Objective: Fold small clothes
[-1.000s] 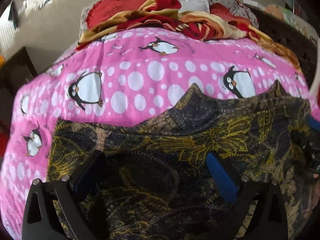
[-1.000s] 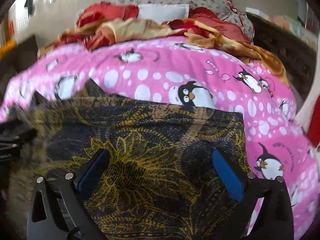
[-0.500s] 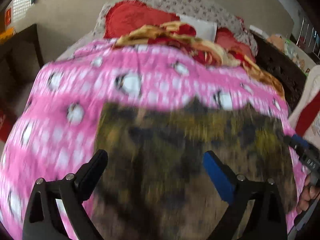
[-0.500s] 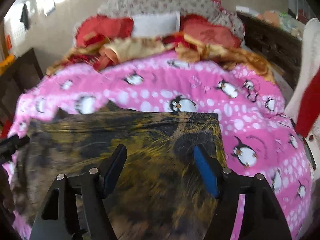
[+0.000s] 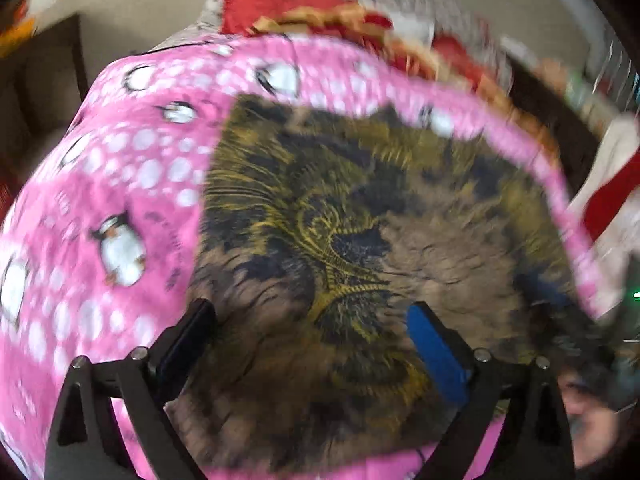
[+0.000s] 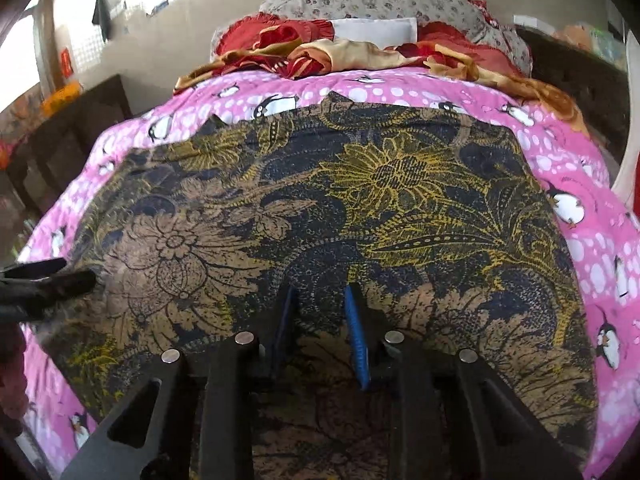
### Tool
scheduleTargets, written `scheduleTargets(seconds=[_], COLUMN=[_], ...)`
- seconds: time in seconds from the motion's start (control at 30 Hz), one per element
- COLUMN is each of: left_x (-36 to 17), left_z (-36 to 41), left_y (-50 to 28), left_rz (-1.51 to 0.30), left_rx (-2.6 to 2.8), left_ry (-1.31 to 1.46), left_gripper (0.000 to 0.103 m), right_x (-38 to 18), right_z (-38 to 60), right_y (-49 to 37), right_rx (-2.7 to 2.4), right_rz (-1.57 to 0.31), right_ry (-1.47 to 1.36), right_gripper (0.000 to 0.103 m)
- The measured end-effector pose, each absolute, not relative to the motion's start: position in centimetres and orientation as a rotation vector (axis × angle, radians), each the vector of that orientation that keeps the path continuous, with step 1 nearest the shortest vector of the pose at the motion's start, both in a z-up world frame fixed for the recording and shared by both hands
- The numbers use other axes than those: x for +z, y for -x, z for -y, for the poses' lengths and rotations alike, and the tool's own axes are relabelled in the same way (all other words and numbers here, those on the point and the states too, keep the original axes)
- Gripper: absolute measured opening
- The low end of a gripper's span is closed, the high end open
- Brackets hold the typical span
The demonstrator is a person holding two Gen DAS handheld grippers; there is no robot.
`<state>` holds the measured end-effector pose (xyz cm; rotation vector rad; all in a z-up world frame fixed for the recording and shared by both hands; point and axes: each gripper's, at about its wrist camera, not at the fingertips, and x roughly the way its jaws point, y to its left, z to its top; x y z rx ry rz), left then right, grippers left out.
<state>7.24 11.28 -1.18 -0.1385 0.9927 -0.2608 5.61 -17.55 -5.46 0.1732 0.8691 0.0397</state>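
Observation:
A dark cloth with yellow and tan flower print lies spread flat on the pink penguin blanket. My right gripper hangs over the cloth's near middle. Its jaws are closing, and a narrow gap still shows between the blue pads, with cloth lying below it. In the blurred left wrist view, my left gripper stands open wide above the cloth near its left front corner. Its black fingers also reach in at the cloth's left edge in the right wrist view.
Crumpled red and gold blankets and a flowered pillow pile up at the bed's far end. Dark wooden furniture stands left of the bed, and a dark headboard at right. A hand shows at lower right.
The right gripper's jaws went from wide apart to a narrow gap, and it drew back so the whole cloth shows. The left gripper swung toward the cloth's left side.

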Motion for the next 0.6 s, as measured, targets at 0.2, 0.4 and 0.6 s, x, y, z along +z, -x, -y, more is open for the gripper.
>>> scheduleTargets(seconds=[0.2, 0.4, 0.6], left_x=[-0.5, -4.4, -5.1], left_z=[-16.8, -17.4, -18.5], left_y=[0.4, 0.8, -3.5], left_rz=[-0.931, -0.963, -1.058], left_rx=[-0.413, -0.478, -0.524], left_ry=[0.413, 0.635, 0.866], left_gripper=[0.102, 0.103, 0.102], right_x=[-5.6, -5.6, -5.5], right_z=[18.1, 17.1, 17.0], right_y=[-5.7, -5.7, -5.7], right_rx=[0.047, 0.02, 0.017], right_rz=[-0.859, -0.862, -0.861], right_ry=[-0.187, -0.128, -0.124], right_gripper=[0.025, 0.026, 0.026])
